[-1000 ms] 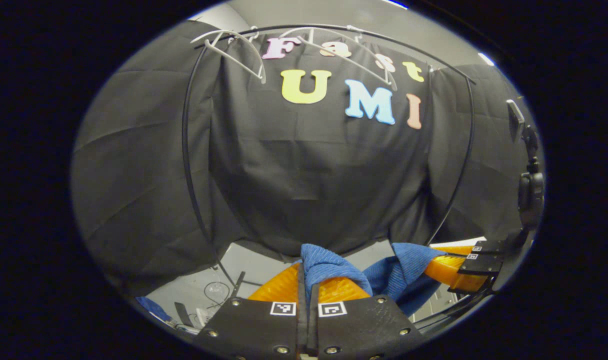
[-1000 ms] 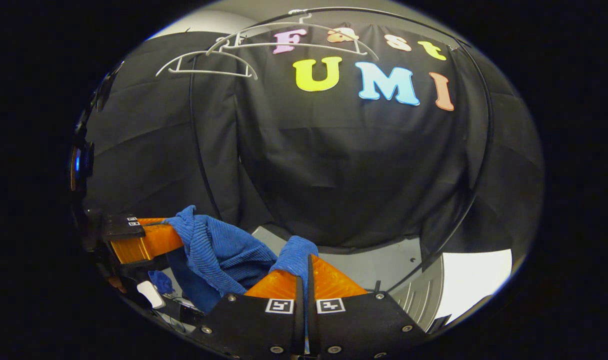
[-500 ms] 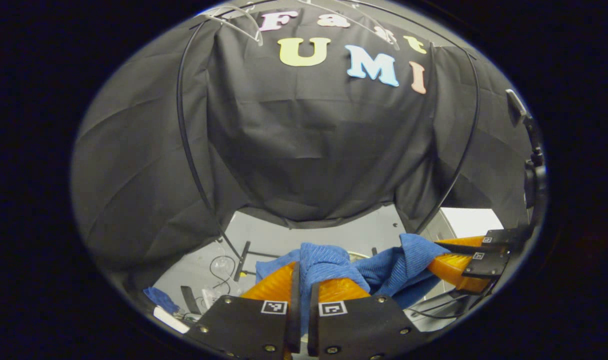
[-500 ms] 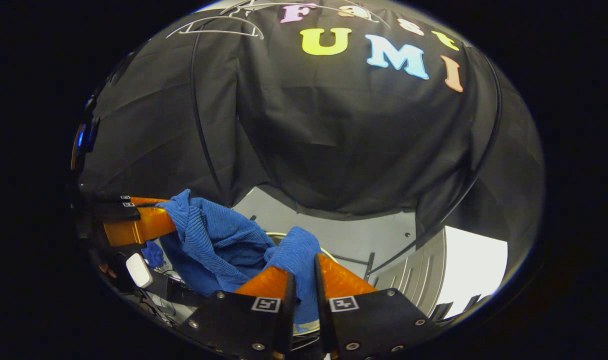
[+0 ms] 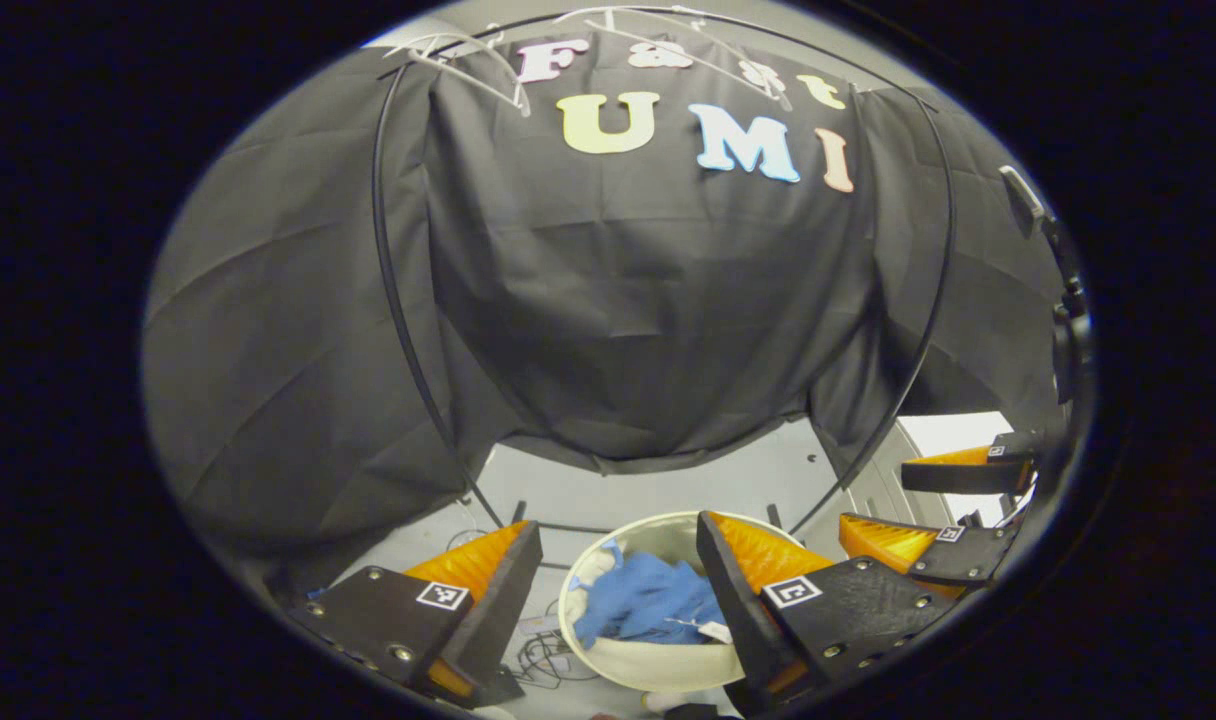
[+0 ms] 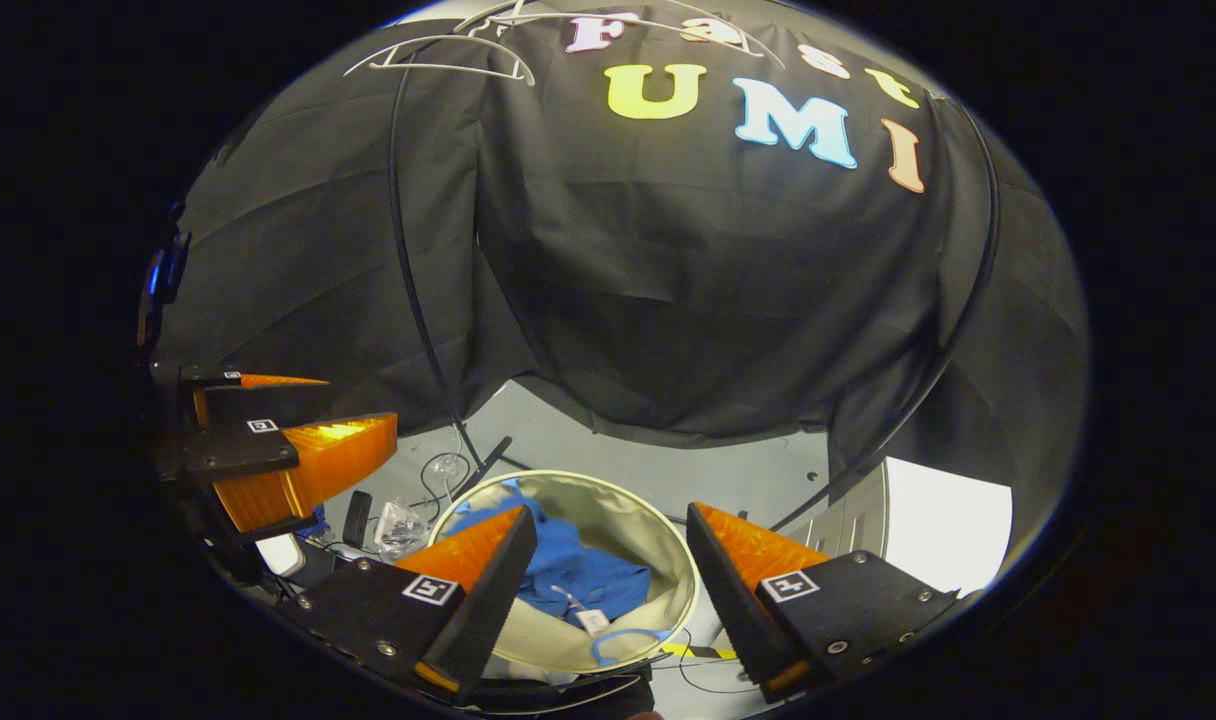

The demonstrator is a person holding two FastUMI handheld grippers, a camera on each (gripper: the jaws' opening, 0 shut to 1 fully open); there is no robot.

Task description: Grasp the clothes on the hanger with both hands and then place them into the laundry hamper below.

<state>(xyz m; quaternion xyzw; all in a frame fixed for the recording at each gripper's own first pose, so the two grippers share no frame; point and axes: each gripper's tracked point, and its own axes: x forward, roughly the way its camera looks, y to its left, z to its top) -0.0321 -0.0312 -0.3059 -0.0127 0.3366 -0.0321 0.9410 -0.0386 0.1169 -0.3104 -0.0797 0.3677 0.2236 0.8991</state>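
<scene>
A: Your left tongs [image 5: 618, 560] are spread wide and hold nothing. Between their fingers, down below, sits the hamper [image 5: 608, 665], with the blue garment [image 5: 653, 605] lying crumpled inside it.

B: And your right tongs [image 6: 611, 555]?

A: Spread wide too, nothing in them. In the right gripper view the hamper [image 6: 673, 560] stands on the floor [image 6: 768, 480] under them, and the garment [image 6: 568, 565] is bunched in its bottom, a white tag showing on the cloth.

B: Where do your two tongs sit against each other?

A: Side by side above the hamper. In the left gripper view the right tongs [image 5: 883, 500] show at the right edge, parted. In the right gripper view the left tongs [image 6: 363, 405] show at the left edge, parted as well.

B: And the hangers [image 5: 468, 60]?

A: White, bare, up on the black rail [image 5: 393, 280] against the wall cloth. Loose cables [image 6: 438, 470] lie on the floor beside the hamper.
</scene>
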